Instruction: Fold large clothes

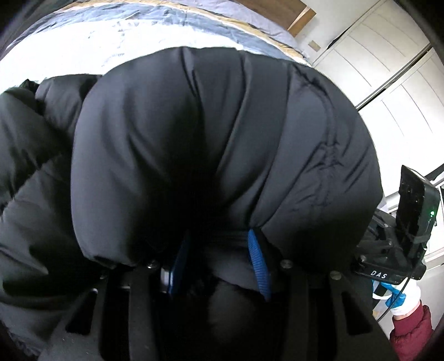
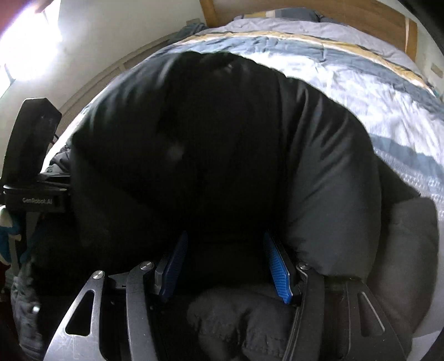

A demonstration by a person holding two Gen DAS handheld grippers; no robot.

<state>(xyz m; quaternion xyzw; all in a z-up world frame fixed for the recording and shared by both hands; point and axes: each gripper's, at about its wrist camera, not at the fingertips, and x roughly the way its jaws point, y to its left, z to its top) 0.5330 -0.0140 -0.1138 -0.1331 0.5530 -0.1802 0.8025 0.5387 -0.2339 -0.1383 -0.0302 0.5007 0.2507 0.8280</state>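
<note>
A big black puffer jacket (image 1: 222, 144) fills the left wrist view, bulging over the bed. My left gripper (image 1: 219, 250) is shut on a thick fold of it, and the blue pads (image 1: 256, 258) press into the padding from both sides. In the right wrist view the same jacket (image 2: 222, 138) swells up in front of the camera. My right gripper (image 2: 224, 250) is shut on another bunched part of it, with the blue pads (image 2: 277, 266) on either side of the cloth. The fingertips of both grippers are buried in fabric.
A bed with a striped blue, white and tan quilt (image 2: 360, 83) lies under the jacket, with a wooden headboard (image 2: 333, 11) behind. White wardrobe doors (image 1: 388, 69) stand to the right. The other gripper's body (image 1: 408, 222) and a gloved hand with a red sleeve (image 1: 410, 327) show at the edge.
</note>
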